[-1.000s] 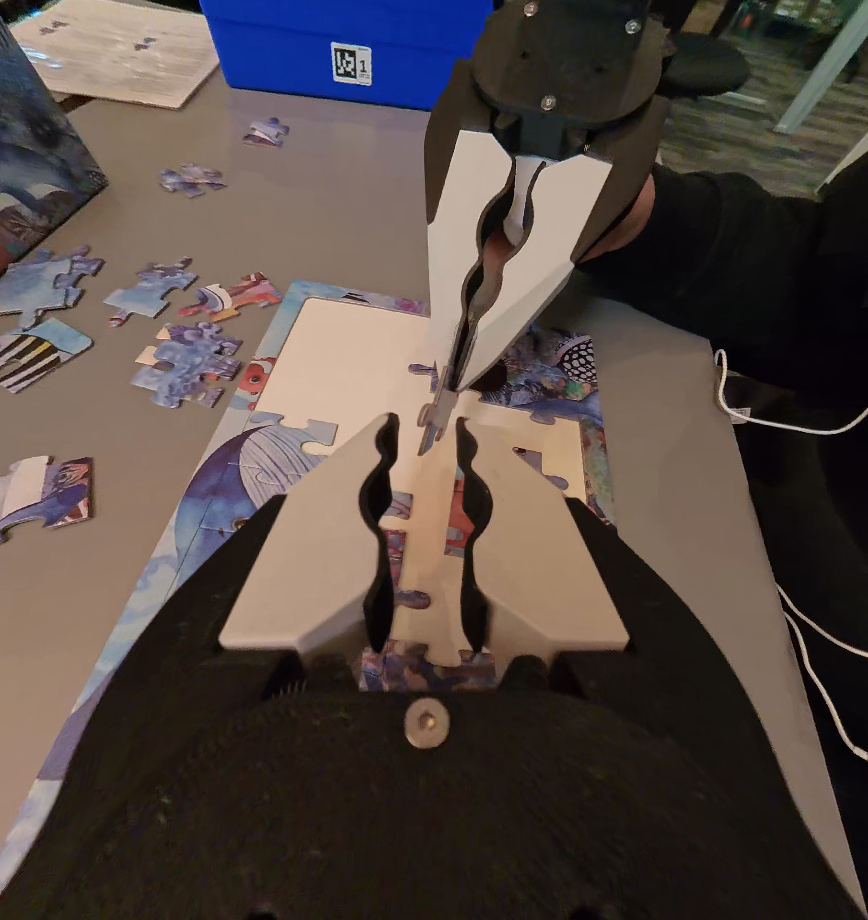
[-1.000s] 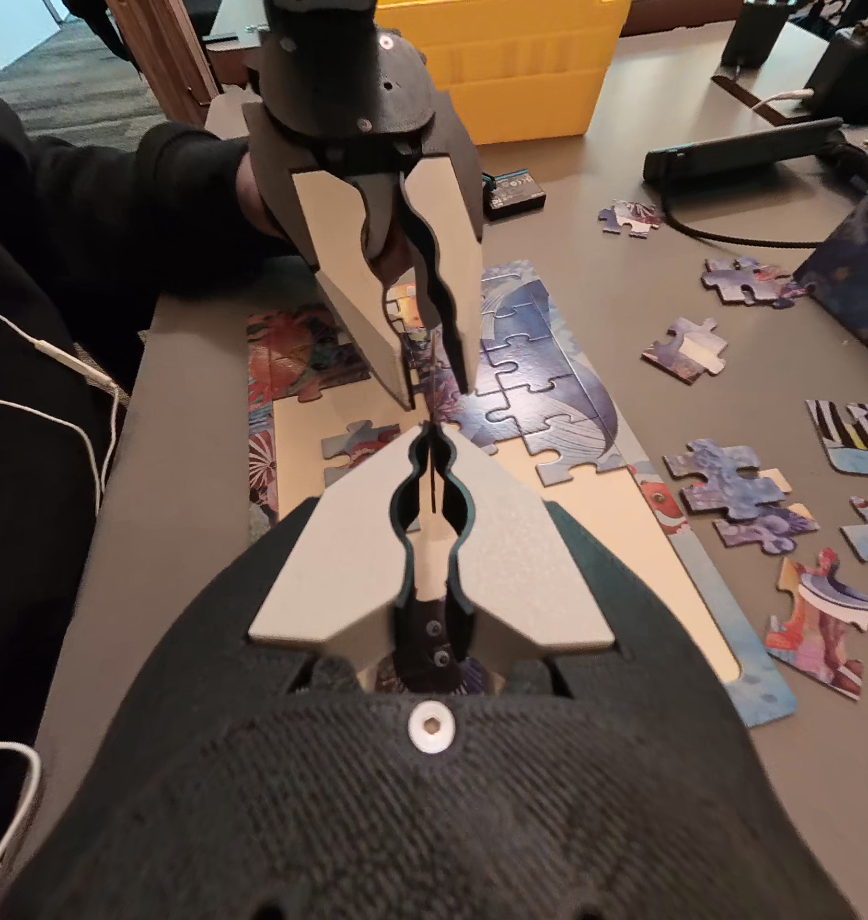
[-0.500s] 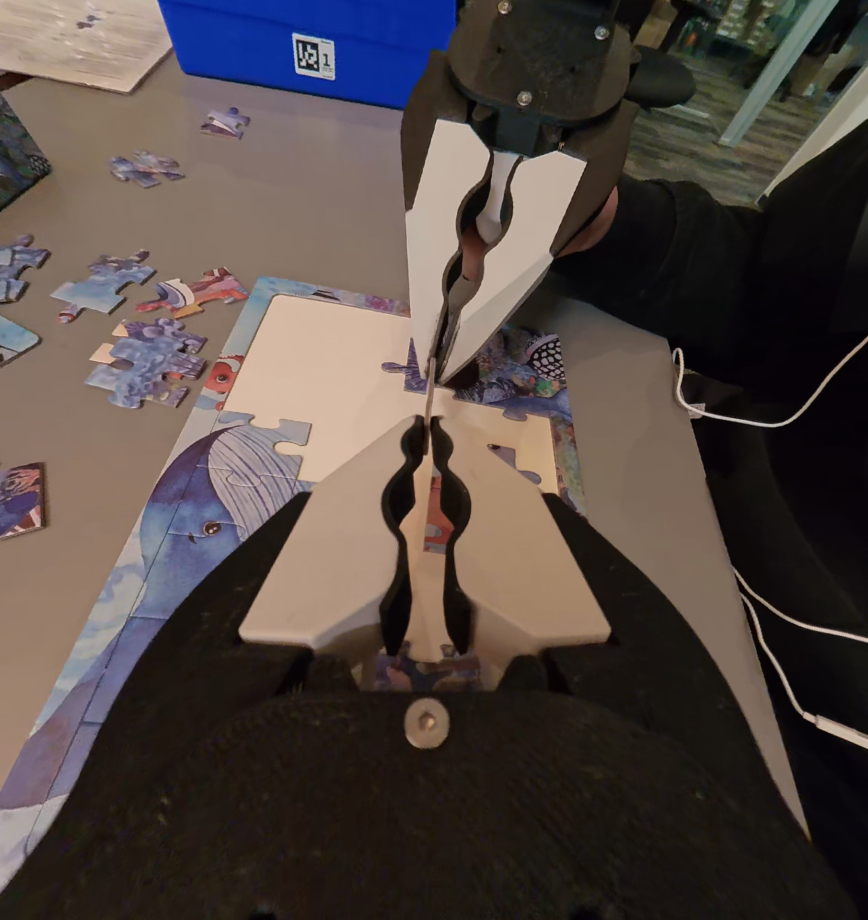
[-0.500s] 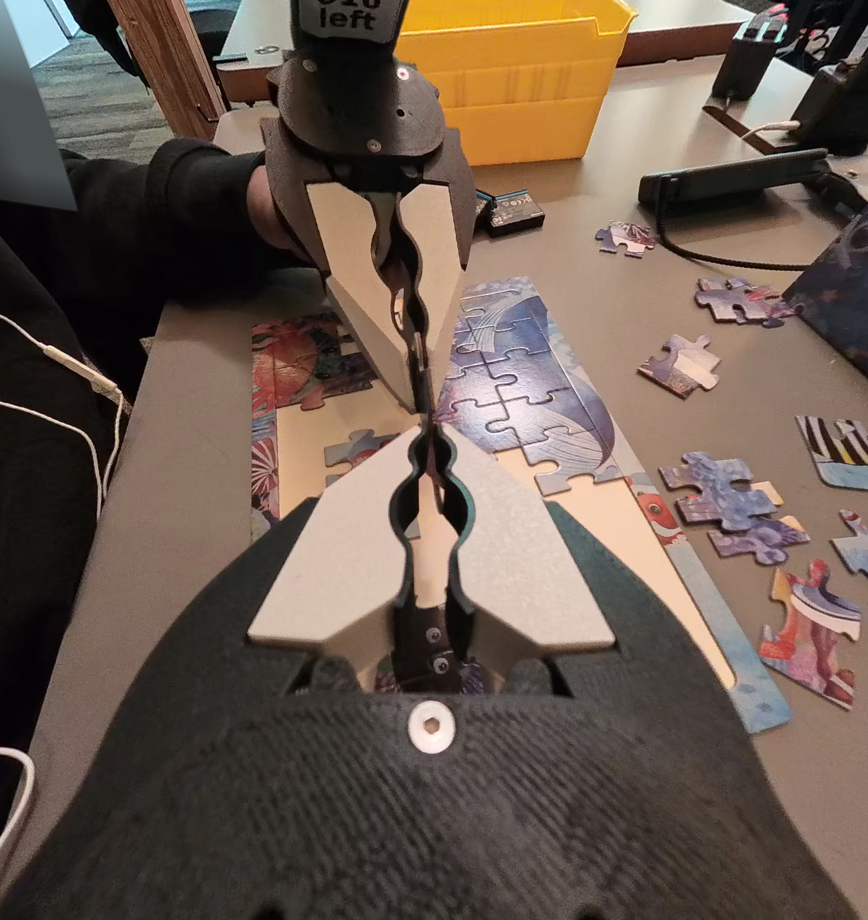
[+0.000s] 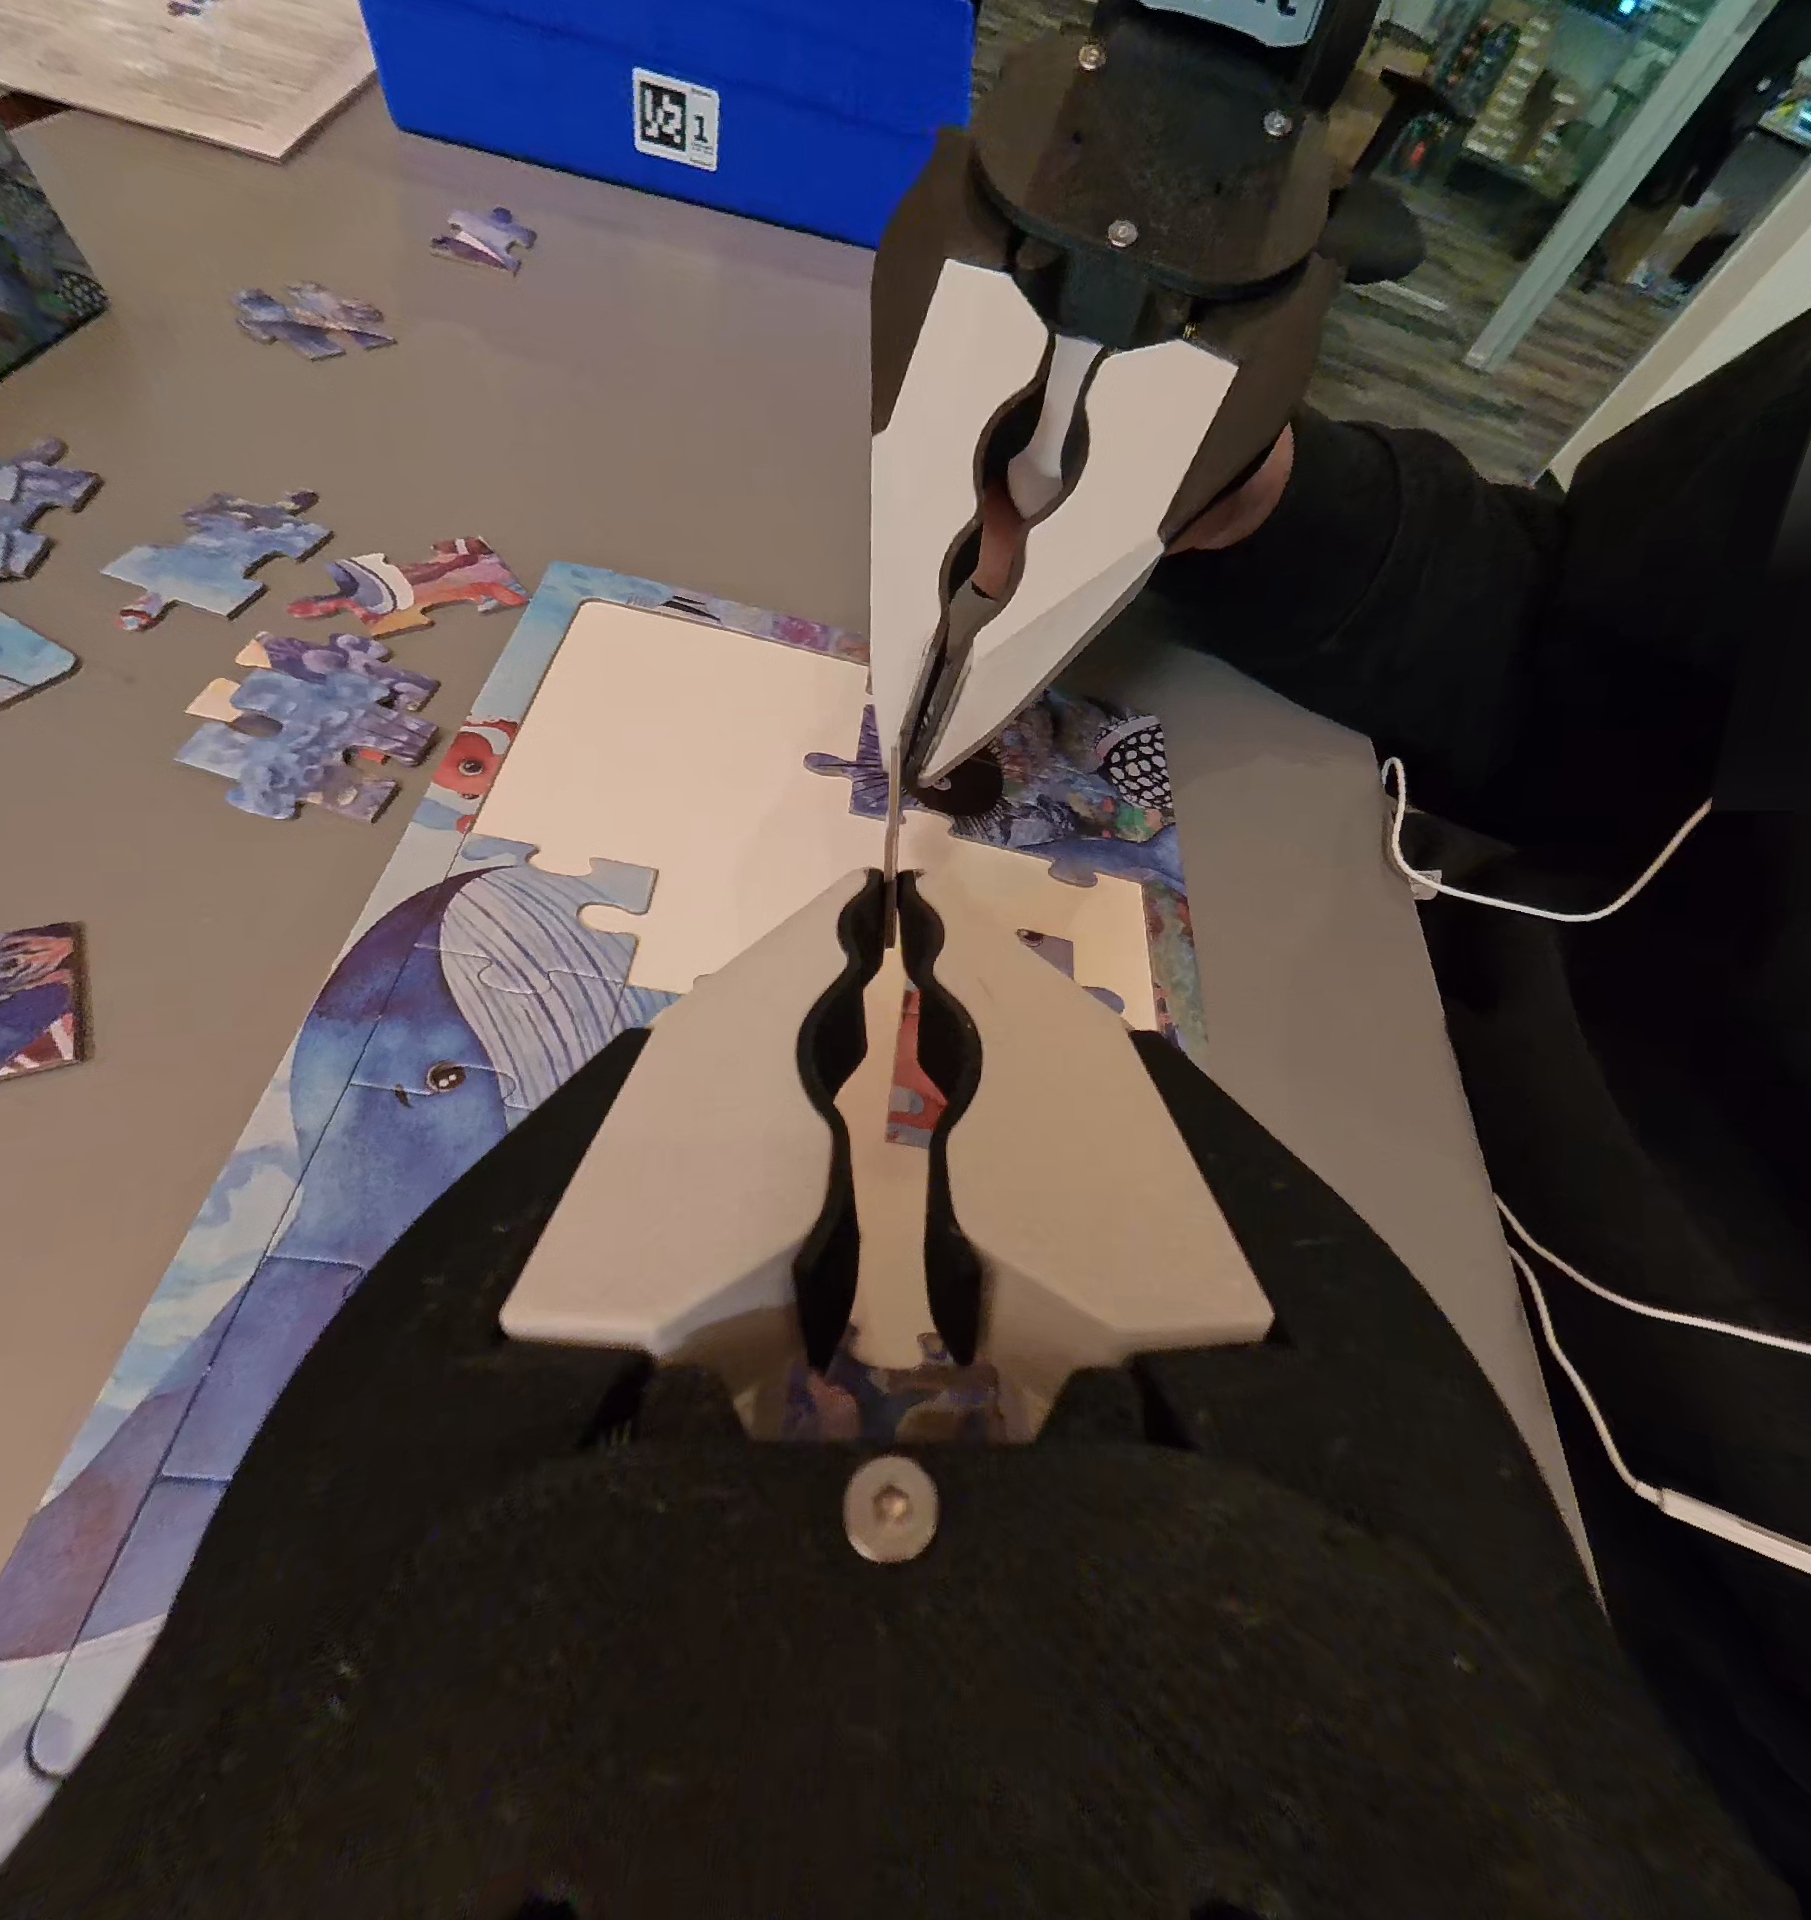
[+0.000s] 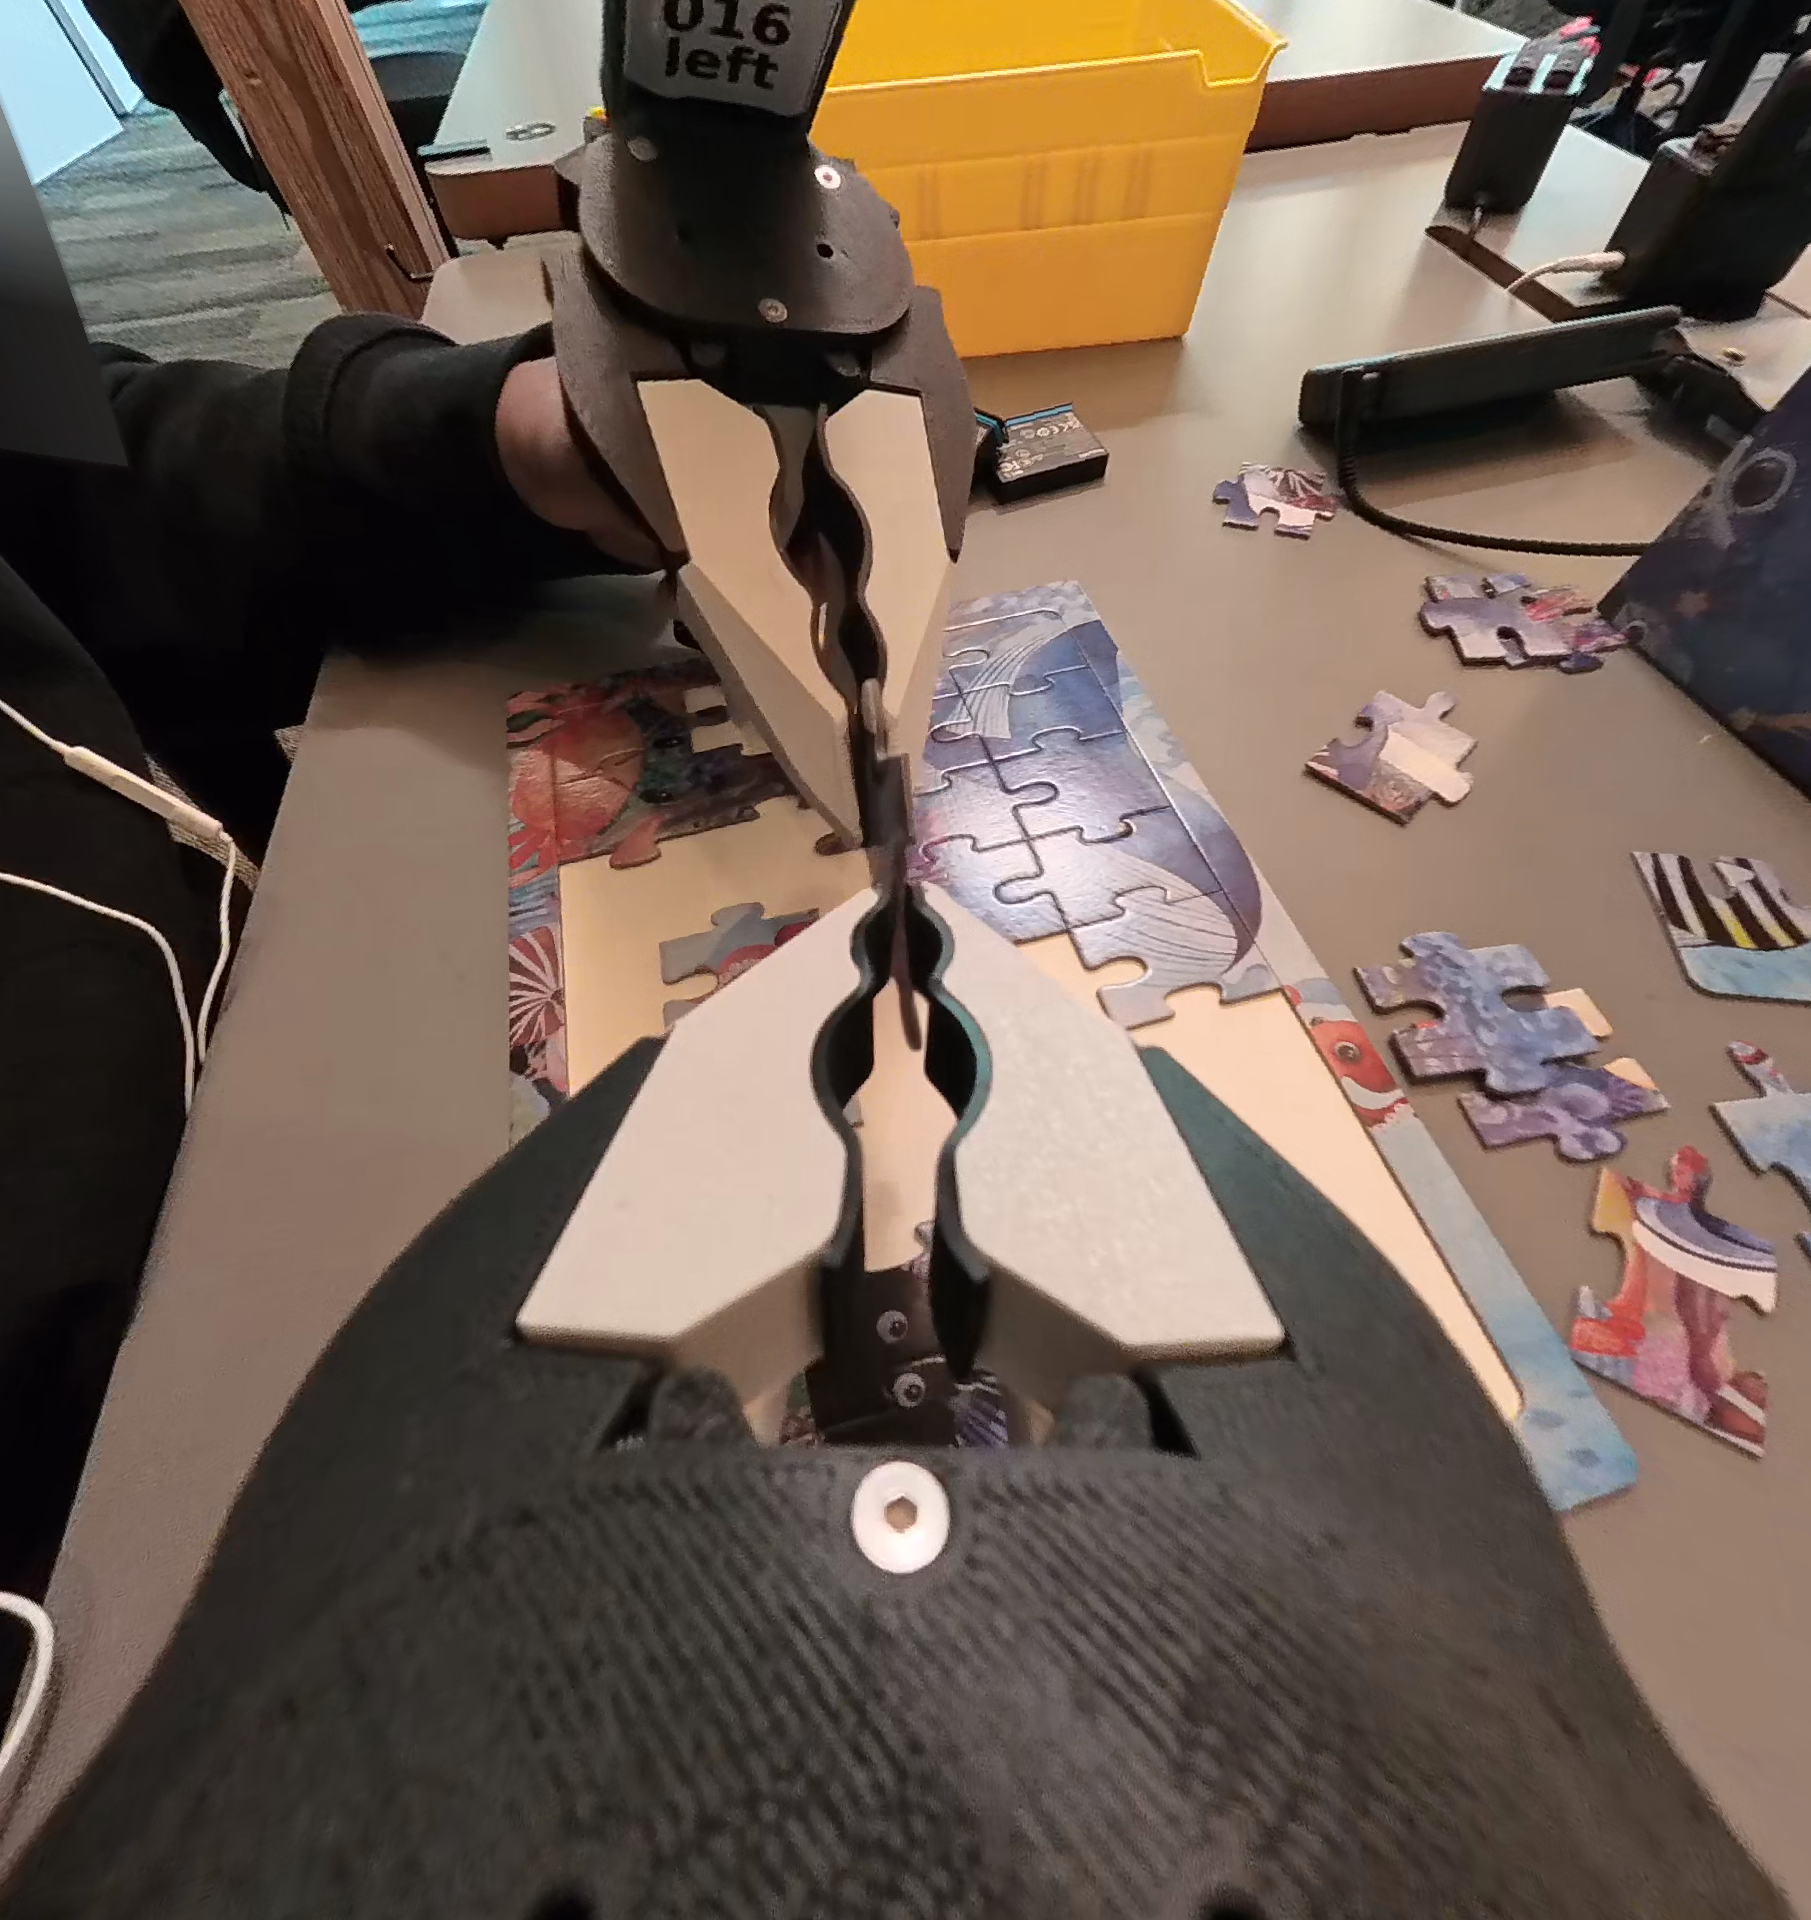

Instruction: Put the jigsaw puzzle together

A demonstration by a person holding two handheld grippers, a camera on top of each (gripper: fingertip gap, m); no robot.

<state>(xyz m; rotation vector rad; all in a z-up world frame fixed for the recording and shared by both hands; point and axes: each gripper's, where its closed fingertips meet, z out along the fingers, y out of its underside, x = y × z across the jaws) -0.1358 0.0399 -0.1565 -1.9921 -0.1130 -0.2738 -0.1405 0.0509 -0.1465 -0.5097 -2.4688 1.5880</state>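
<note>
Puzzle piece (image 5: 890,831) stands edge-on, pinched by left tongs (image 5: 890,883) and right tongs (image 6: 888,906).

Both wide-angle views are evenly lit by soft overhead indoor light, with faint shadows cast on the grey table (image 5: 620,436), a pale sheen seen on the assembled puzzle section (image 6: 1077,821), straight lines bowed near the edges, and the close black gripper housings slightly blurred.

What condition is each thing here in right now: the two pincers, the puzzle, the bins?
Left gripper: shut on held piece's edge.
Right gripper: shut on same piece.
Held piece: airborne, edge-on.
Puzzle tray: partly filled.
Loose pieces: scattered, unplaced.
Yellow bin: open.
</note>
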